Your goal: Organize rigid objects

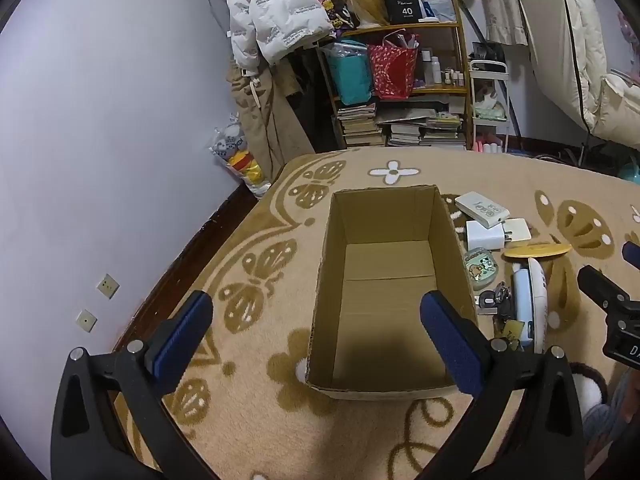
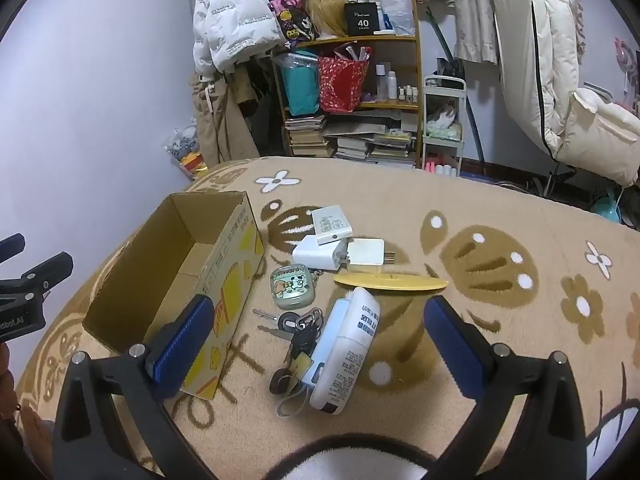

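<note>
The box [image 1: 394, 292] stands empty on the patterned blanket [image 2: 500, 208], open side up, and serves as the landmark. Every loose item lies to its right: a white bottle [image 2: 350, 344] nearest the person, with keys [image 2: 298, 330] between bottle and box; a small green case [image 2: 291, 285] just beside the box wall; two white chargers [image 2: 320, 256] and a flat white pack [image 2: 332, 225] further back; a yellow disc [image 2: 390, 282] past the bottle's far end.

The right gripper [image 2: 316, 340] hovers over that group, fingers spread wide and holding nothing, with the bottle lying almost straight ahead between them. The bottle's long axis runs nearly along the gripper's line of sight, leaning slightly right at the far end, so the fingers would close across its width. The left gripper [image 1: 316, 330] hangs above the box's near end, also spread and empty. The right gripper is clearly nearer the bottle, so it likely picks first.
</note>
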{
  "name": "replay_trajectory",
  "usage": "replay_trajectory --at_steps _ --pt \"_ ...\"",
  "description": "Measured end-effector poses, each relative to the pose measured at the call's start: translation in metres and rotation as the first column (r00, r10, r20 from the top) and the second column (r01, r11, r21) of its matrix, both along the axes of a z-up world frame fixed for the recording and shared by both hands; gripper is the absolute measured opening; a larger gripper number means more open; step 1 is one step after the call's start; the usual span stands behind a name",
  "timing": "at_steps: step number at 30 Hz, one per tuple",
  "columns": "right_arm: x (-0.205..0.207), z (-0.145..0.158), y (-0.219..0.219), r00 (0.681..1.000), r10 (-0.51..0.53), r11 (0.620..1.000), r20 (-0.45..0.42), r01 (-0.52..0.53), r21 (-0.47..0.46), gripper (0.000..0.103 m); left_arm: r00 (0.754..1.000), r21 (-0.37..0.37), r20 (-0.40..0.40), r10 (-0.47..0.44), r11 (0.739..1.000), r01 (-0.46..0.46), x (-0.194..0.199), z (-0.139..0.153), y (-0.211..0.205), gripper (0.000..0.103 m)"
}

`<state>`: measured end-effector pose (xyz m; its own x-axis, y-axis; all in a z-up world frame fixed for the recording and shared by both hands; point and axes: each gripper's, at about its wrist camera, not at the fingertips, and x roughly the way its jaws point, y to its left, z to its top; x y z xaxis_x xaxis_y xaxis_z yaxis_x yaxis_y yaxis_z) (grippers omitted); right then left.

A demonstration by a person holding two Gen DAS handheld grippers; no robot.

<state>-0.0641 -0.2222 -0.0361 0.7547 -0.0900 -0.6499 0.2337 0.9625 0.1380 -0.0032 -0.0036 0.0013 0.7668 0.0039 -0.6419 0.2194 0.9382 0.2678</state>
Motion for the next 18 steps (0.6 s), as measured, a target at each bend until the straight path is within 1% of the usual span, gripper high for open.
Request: replay_trajectory --at_steps 4,11,12,18 --pt "0.0000 -0.0005 0.0003 1.000 0.000 1.000 0.000 0.000 -0.003 0.103 1.000 -0.001 -0.003 0.002 1.000 -0.002 0.0007 0.0005 -0.0001 0.103" --pt "-0.0001 -0.0040 0.0012 1.000 -0.006 1.000 0.006 0.006 -0.020 0.103 1.000 0.021 0.003 0.004 1.000 -0.004 0.0014 -0.0013 -0.0002 0.103" --pt "-0.0025 0.0004 0.0012 1.000 -0.005 1.000 0.005 0.005 -0.015 0.103 1.000 0.025 0.004 0.004 1.000 -0.004 0.0015 -0.0015 -0.0003 0.103" --pt "-0.0014 0.0007 0.0015 1.000 -0.004 1.000 0.001 0.004 -0.014 0.103 1.000 0.030 0.003 0.002 1.000 -0.002 0.0022 -0.0042 -0.0010 0.103"
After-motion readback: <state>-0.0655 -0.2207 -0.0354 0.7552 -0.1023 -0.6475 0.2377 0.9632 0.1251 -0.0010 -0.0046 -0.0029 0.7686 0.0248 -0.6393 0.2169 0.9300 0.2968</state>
